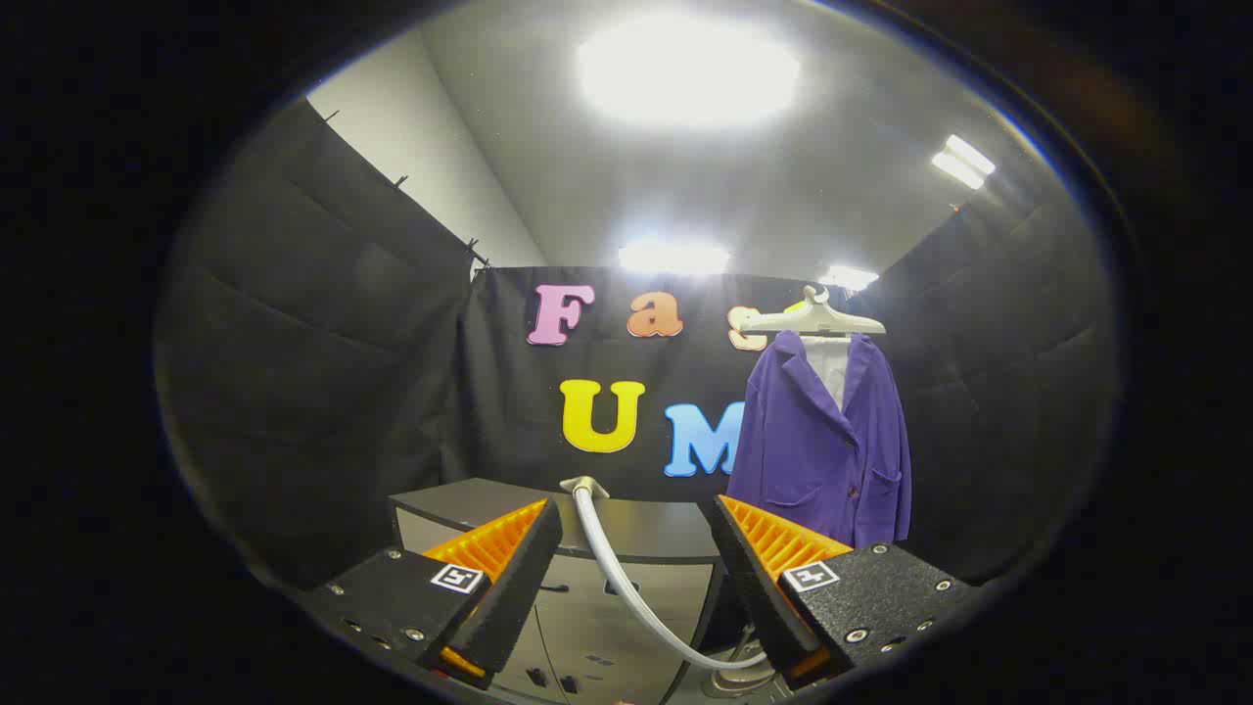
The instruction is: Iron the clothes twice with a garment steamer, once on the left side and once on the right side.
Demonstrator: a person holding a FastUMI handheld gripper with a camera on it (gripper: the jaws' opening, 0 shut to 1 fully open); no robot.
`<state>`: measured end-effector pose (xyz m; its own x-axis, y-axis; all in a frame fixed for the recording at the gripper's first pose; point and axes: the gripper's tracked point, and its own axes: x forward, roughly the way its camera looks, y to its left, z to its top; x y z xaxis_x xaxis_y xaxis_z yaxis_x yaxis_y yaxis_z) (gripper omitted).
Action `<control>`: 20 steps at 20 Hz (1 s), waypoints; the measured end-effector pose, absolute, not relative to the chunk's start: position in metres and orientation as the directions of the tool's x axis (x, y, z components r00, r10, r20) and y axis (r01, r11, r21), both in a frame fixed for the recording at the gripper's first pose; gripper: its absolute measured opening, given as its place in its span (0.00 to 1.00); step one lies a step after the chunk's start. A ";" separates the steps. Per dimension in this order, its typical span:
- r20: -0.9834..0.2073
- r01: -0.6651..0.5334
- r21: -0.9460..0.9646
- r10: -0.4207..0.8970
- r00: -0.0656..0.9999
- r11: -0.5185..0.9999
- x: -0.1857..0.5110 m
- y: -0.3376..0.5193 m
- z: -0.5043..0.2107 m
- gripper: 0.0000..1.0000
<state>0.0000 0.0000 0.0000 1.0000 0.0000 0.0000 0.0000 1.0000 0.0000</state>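
- Booth wall (323, 392), black cloth, runs along the left side and across the back; white ceiling w/ bright lamps (685, 73) overhead.
- Claw (634, 543) low in gripper view, fingers spread wide apart, nothing pinched btwn them. Left fingertip (533, 534) and right fingertip (734, 534) both free, touching nothing.
- Cabinet (626, 548), grey, flat top, drawer fronts below, sits just ahead of the fingers against the back wall.
- Steamer hose (626, 578), pale and curved, seen in the gap btwn the fingers: upper end w/ small fitting at the cabinet's top edge, then sweeps down and right toward the right finger's base.
- Grey rounded part (729, 678) at the hose's lower end, by the right finger's base; mostly hidden, can't tell what it is.
- Purple jacket (822, 441) hangs beyond the right finger, well apart from it, front facing the claw, collar open over a white inner layer.
- Hanger (812, 318), pale, carries the jacket at the back wall's top edge.
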 end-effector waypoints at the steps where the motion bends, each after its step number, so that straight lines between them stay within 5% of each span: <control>1: -0.006 0.001 0.002 -0.001 1.000 1.000 0.000 -0.002 -0.002 0.95; 20: -0.032 -0.025 0.037 0.026 0.999 0.999 0.005 -0.010 -0.010 0.95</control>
<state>0.0046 -0.0102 -0.0099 0.9991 0.0264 -0.0320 -0.0252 0.9990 0.0368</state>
